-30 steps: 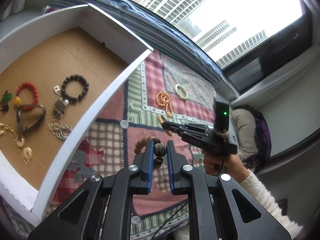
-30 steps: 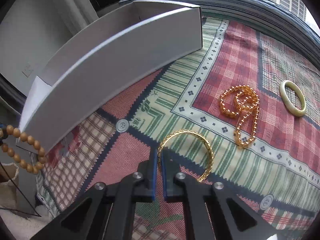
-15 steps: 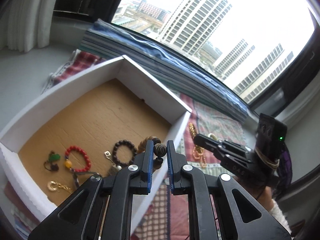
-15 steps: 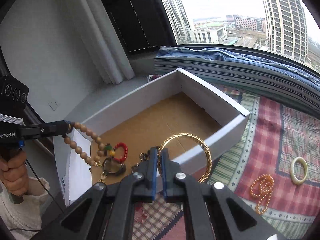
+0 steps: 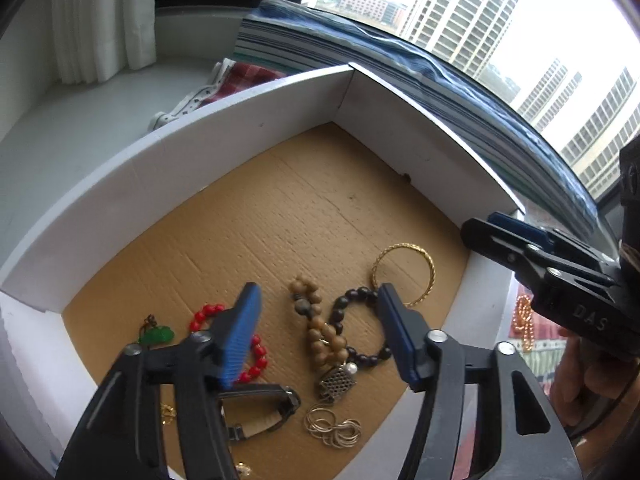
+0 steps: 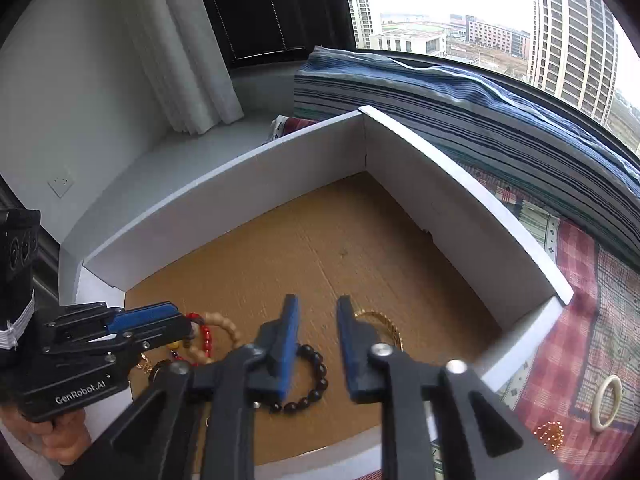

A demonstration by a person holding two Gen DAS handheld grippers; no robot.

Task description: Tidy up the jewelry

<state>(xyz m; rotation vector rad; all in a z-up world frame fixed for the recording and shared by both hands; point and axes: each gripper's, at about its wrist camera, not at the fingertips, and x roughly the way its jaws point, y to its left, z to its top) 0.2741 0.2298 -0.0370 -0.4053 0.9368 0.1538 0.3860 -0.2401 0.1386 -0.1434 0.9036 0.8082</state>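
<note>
A white box with a cardboard floor (image 5: 200,152) (image 6: 440,208) fills both views. My left gripper (image 5: 316,300) (image 6: 176,320) hangs over it with its jaws opening and nothing pressed between them. Below them a tan wooden bead bracelet (image 5: 316,328) (image 6: 224,328) lies loose on the floor. My right gripper (image 6: 316,308) (image 5: 480,228) is also opening and empty. The gold bangle (image 6: 380,320) (image 5: 404,272) rests on the cardboard just behind its right finger. A dark bead bracelet (image 5: 356,328) (image 6: 316,380) lies between the two pieces.
In the box also lie a red bead bracelet (image 5: 256,352), a green pendant (image 5: 158,336), thin silver rings (image 5: 334,428) and a dark band (image 5: 260,400). On the patchwork cloth outside are a white bangle (image 6: 606,402) and amber beads (image 6: 550,434). Folded striped fabric (image 6: 460,120) lies behind the box.
Both grippers came in over the box and opened. The wooden bead bracelet left the left gripper and the gold bangle left the right one; both now lie on the cardboard floor.
</note>
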